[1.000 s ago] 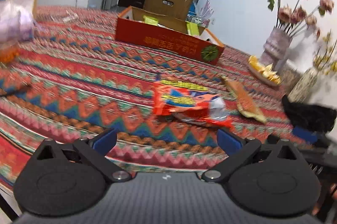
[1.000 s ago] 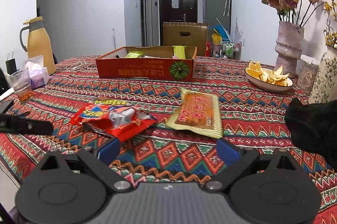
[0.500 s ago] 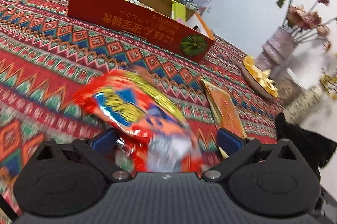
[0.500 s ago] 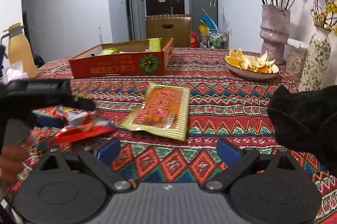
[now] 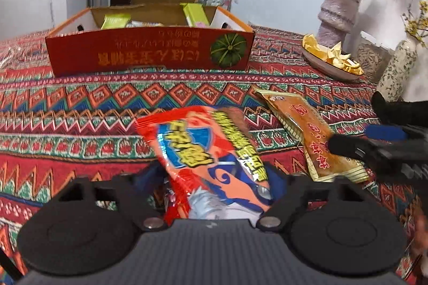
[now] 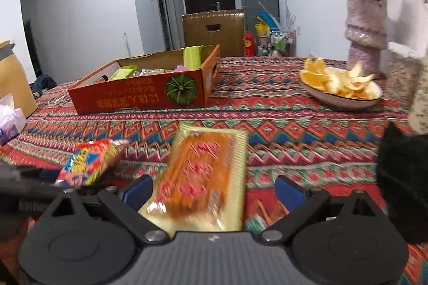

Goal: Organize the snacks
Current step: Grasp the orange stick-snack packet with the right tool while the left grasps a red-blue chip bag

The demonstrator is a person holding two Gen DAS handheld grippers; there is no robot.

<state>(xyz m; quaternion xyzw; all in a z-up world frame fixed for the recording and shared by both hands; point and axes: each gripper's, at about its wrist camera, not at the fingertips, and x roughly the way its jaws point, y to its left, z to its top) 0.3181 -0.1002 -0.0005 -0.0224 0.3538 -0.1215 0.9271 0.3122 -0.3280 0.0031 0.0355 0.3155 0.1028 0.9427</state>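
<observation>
A red snack bag (image 5: 211, 156) lies between the fingers of my left gripper (image 5: 215, 175). The jaws are closing and both blue pads touch the bag's sides, so its far end tips up off the cloth (image 6: 88, 162). My right gripper (image 6: 214, 191) is open around an orange-and-gold snack packet (image 6: 206, 175) that lies flat. Its left pad is near the packet's edge and its right pad stands apart from it. A red cardboard box (image 5: 149, 52) with several green packets inside stands behind both snacks. The right gripper's tips (image 5: 374, 148) also show over the packet's near end.
A plate of orange peel (image 6: 339, 89) and a tall vase of dried roses (image 6: 366, 25) stand at the back right. A black cloth lump (image 6: 404, 178) sits close on the right. A yellow jug (image 6: 13, 79) and tissue bag (image 6: 8, 119) are far left.
My left gripper came forward onto the red bag and its jaws narrowed around it. My right gripper moved forward and left until the orange packet lay between its fingers.
</observation>
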